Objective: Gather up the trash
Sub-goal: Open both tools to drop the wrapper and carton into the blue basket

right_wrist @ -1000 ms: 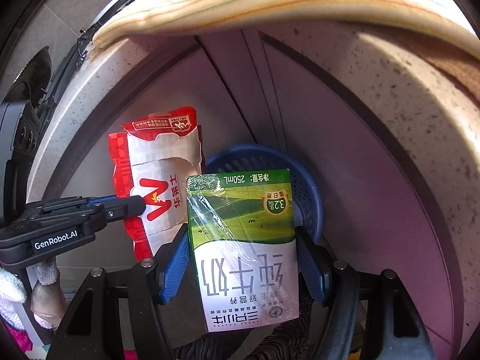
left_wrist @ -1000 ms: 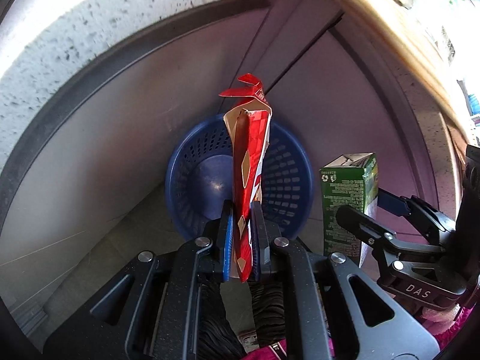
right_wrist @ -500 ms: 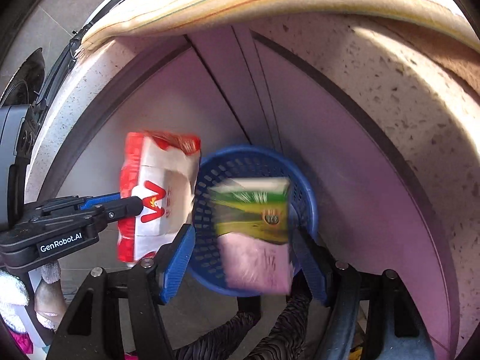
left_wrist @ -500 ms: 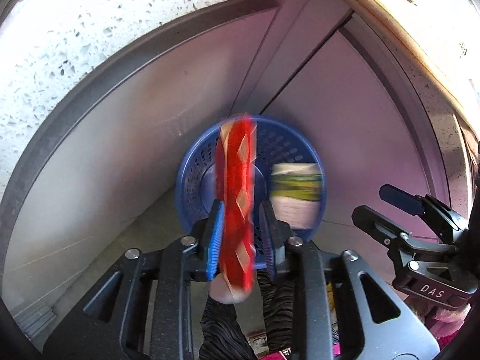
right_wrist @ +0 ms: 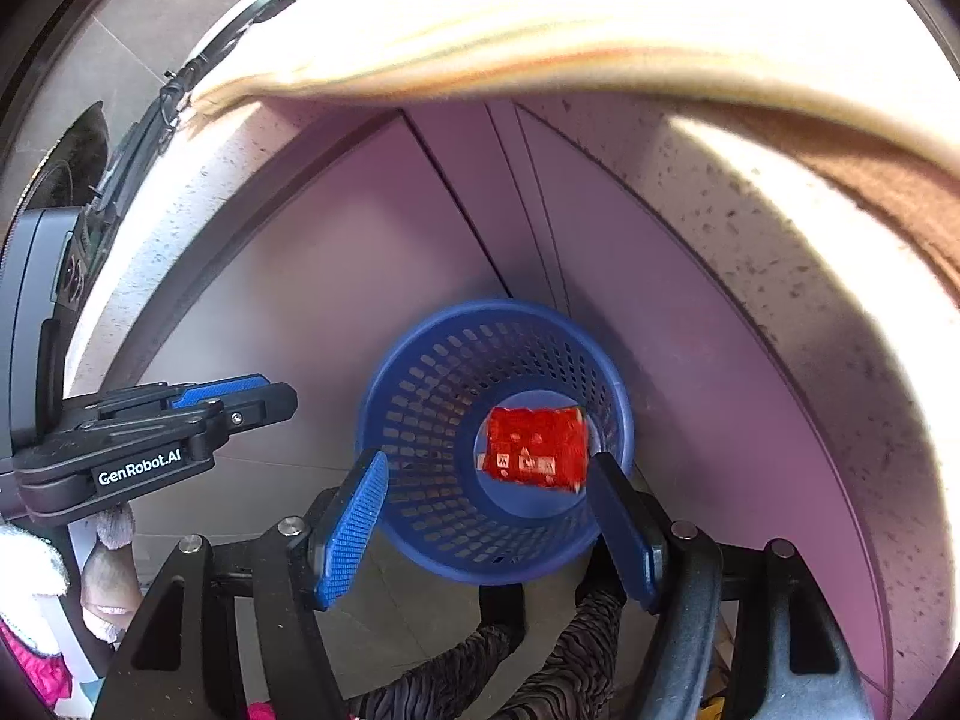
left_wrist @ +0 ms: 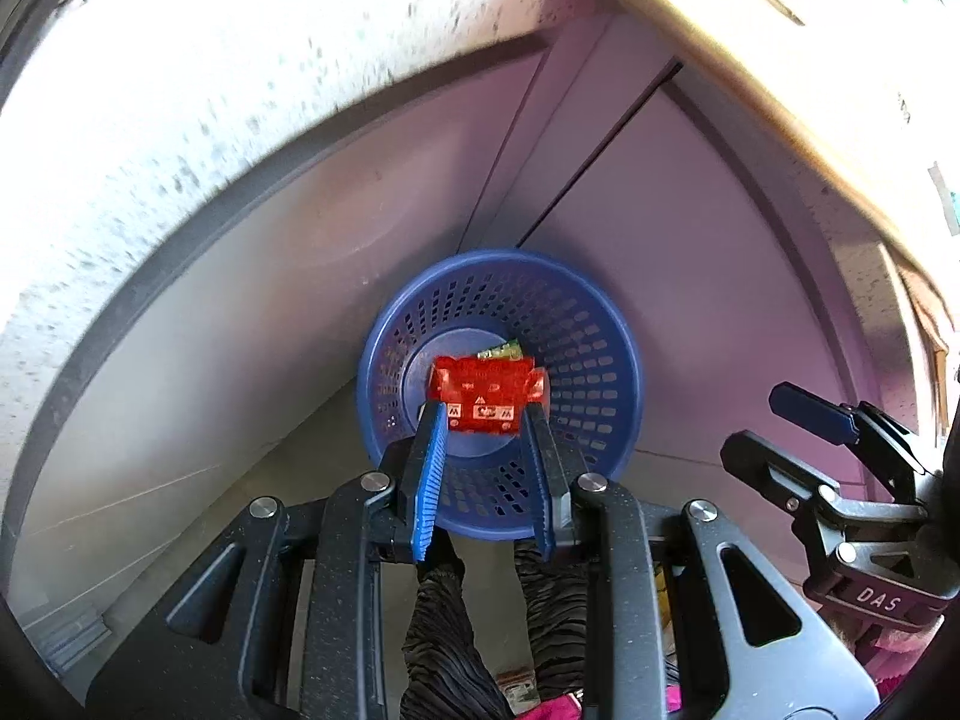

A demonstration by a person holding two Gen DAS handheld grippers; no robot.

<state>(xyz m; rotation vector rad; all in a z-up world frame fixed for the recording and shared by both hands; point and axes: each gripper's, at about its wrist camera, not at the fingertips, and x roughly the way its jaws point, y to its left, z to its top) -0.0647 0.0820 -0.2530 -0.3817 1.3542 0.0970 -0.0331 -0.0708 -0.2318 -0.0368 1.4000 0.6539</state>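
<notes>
A blue plastic basket (left_wrist: 594,354) stands on the floor in a corner; it also shows in the right wrist view (right_wrist: 420,408). A red carton (left_wrist: 483,393) lies at its bottom, also seen in the right wrist view (right_wrist: 534,450). A green carton (left_wrist: 498,353) peeks out behind the red one. My left gripper (left_wrist: 483,450) is open and empty above the basket. My right gripper (right_wrist: 486,516) is open and empty above the basket. Each gripper appears in the other's view, the right one (left_wrist: 804,414) and the left one (right_wrist: 240,396).
Purple cabinet panels (right_wrist: 360,276) meet behind the basket. A speckled stone counter edge (left_wrist: 210,120) curves overhead, with a wooden board (right_wrist: 540,30) on top. The tiled floor (left_wrist: 180,480) lies left of the basket. The person's patterned trousers (right_wrist: 540,660) are below.
Both grippers opened. The red carton and the green carton dropped from the jaws into the blue basket. Both grippers rose slightly.
</notes>
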